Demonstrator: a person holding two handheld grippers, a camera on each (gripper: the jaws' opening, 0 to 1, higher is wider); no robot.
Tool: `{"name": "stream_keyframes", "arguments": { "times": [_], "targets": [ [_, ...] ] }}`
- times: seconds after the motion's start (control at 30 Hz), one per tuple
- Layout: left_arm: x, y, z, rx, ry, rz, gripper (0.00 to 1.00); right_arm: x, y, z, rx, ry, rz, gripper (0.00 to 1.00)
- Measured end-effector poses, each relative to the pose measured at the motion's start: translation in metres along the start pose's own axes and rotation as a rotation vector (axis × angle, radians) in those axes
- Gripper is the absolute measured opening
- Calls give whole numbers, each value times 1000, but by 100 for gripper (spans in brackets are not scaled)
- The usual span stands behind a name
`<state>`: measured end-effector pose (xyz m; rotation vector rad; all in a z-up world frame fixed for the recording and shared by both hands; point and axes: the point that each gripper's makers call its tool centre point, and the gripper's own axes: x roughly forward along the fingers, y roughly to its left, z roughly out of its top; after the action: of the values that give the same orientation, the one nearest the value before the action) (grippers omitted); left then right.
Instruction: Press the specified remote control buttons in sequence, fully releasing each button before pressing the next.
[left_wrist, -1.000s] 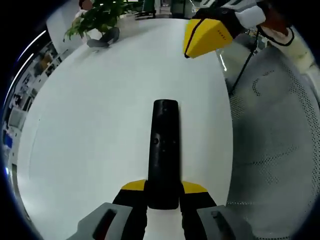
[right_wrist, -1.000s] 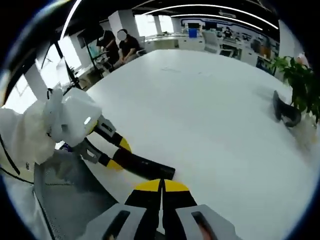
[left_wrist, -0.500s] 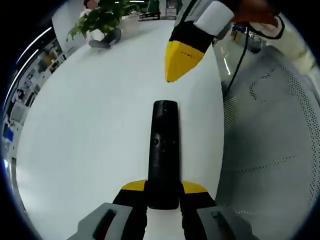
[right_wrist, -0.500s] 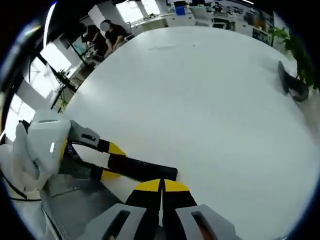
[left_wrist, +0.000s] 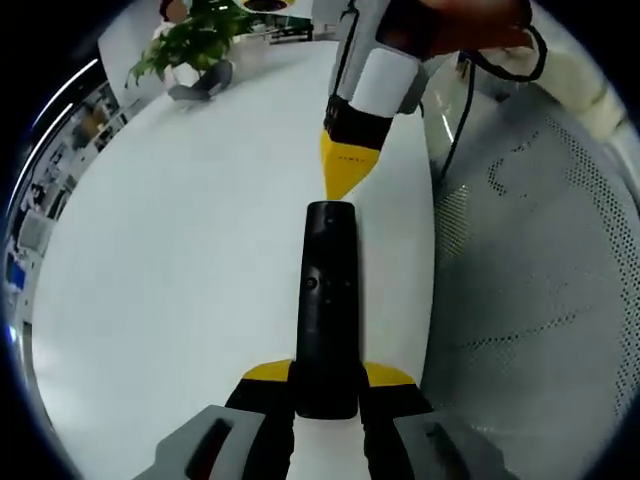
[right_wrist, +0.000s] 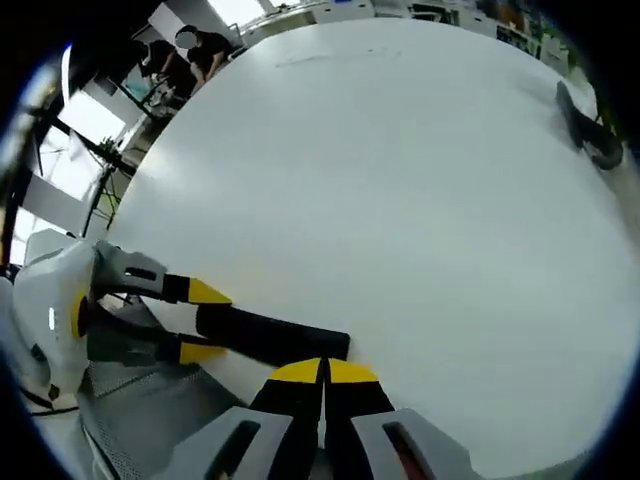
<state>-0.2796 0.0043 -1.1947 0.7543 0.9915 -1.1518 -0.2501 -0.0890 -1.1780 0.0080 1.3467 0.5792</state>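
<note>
A long black remote points away from me over the white table, its near end clamped between the yellow-tipped jaws of my left gripper. My right gripper comes down from the top, shut, with its yellow tip right at the remote's far end; contact cannot be told. In the right gripper view my shut right gripper sits over the end of the remote, and the left gripper holds the other end at the left.
A potted plant and a dark grey object stand at the table's far side; the same object appears far right. Grey mesh lies beyond the table edge. People sit in the distance.
My right gripper has swung down and in, from high at the right to the far end of the remote. The left gripper and the remote have stayed put.
</note>
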Motion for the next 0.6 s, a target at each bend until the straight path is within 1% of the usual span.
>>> {"name": "stream_keyframes", "arguments": {
  "times": [0.1,0.2,0.3,0.47,0.6],
  "targets": [
    [0,0,0,1,-3,-4,24,2,-1,1,8,0,-1,0],
    [0,0,0,0,-7,-5,24,6,-5,0,21,16,-10,0],
    [0,0,0,0,-8,-7,24,6,-2,-1,40,20,6,0],
    [0,0,0,3,-8,-9,24,8,0,0,39,29,8,0],
    [0,0,0,-1,-11,-10,24,9,0,-1,44,34,-4,0]
  ]
}}
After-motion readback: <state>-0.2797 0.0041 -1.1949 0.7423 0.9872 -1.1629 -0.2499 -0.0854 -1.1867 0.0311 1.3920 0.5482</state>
